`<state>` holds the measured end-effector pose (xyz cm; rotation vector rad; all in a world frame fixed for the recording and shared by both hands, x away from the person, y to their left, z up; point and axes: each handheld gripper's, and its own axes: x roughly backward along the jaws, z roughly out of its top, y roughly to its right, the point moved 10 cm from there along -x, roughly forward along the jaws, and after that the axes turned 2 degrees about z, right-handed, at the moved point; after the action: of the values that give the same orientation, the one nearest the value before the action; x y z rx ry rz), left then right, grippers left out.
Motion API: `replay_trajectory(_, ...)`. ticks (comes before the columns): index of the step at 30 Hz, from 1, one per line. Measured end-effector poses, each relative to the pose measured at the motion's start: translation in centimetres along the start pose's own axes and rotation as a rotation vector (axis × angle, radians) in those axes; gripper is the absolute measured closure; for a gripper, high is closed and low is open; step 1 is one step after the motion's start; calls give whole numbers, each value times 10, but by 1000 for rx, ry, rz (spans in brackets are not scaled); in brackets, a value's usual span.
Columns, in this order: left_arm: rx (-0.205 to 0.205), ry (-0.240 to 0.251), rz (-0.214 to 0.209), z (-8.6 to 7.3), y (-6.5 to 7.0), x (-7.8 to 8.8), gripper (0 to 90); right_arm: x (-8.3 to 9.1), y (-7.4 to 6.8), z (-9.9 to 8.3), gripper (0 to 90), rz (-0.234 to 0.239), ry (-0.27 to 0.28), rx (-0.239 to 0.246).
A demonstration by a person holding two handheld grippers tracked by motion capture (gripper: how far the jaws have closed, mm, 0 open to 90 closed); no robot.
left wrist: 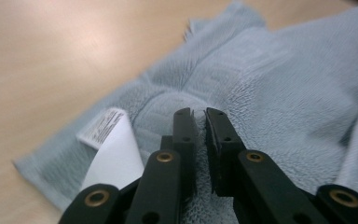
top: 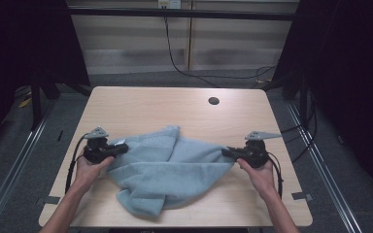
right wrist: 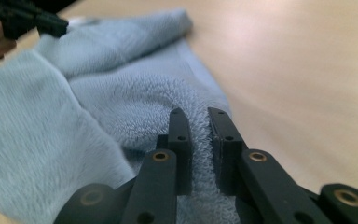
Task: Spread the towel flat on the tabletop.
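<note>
A light blue terry towel lies rumpled near the front edge of the wooden table, well short of the round cable hole; it is drawn out sideways between the two grippers. The left gripper has its jaws nipped shut on the towel's left edge, just beside the white care label; the right gripper is likewise clamped on a ridge of pile at the towel's right edge, terry bunched between its jaws. By the look of it the cloth is soft, light and limp; it will sag and fold wherever it is unsupported, though the looped pile should not slip from the pads; corners or hemmed edges are the sound places to take hold, since a pinch mid-cloth only gathers a bunch.
</note>
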<state>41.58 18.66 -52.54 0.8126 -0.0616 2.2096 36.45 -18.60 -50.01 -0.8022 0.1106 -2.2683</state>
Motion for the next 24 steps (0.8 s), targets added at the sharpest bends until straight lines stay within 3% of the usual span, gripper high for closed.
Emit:
replay_trajectory(1, -4, 20, 27, 12, -6, 9, 834, 4, 3, 11, 810, -10, 13, 4)
replay_trajectory(5, 24, 122, 48, 45, -15, 32, 836, 20, 11, 50, 810, -45, 69, 20)
replay_trajectory(6, 24, 122, 48, 45, -15, 32, 836, 25, 13, 61, 810, -59, 85, 26)
replay_trajectory(7, 35, 175, 71, 63, -20, 46, 837, 31, 18, 74, 810, -82, 110, 26)
replay_trajectory(9, 40, 197, 80, 72, -23, 54, 839, 35, 20, 82, 810, -89, 123, 28)
replay_trajectory(10, 43, 235, 113, 89, -28, 67, 840, 48, 28, 106, 811, -133, 161, 30)
replay_trajectory(11, 43, 235, 113, 89, -28, 67, 841, 48, 28, 106, 811, -133, 161, 30)
replay_trajectory(12, 47, 271, 134, 104, -31, 78, 841, 60, 32, 130, 812, -160, 204, 32)
replay_trajectory(15, 63, 328, 163, 119, -33, 92, 841, 78, 39, 160, 812, -210, 267, 36)
replay_trajectory(17, 63, 337, 176, 118, -32, 97, 842, 94, 39, 173, 812, -216, 335, 35)
replay_trajectory(18, 57, 324, 181, 112, -30, 97, 841, 100, 39, 173, 813, -226, 357, 33)
replay_trajectory(20, 54, 286, 163, 93, -26, 94, 841, 105, 40, 158, 813, -231, 344, 30)
replay_trajectory(24, 74, 198, 114, 37, -15, 83, 840, 98, 42, 86, 812, -235, 237, -14)
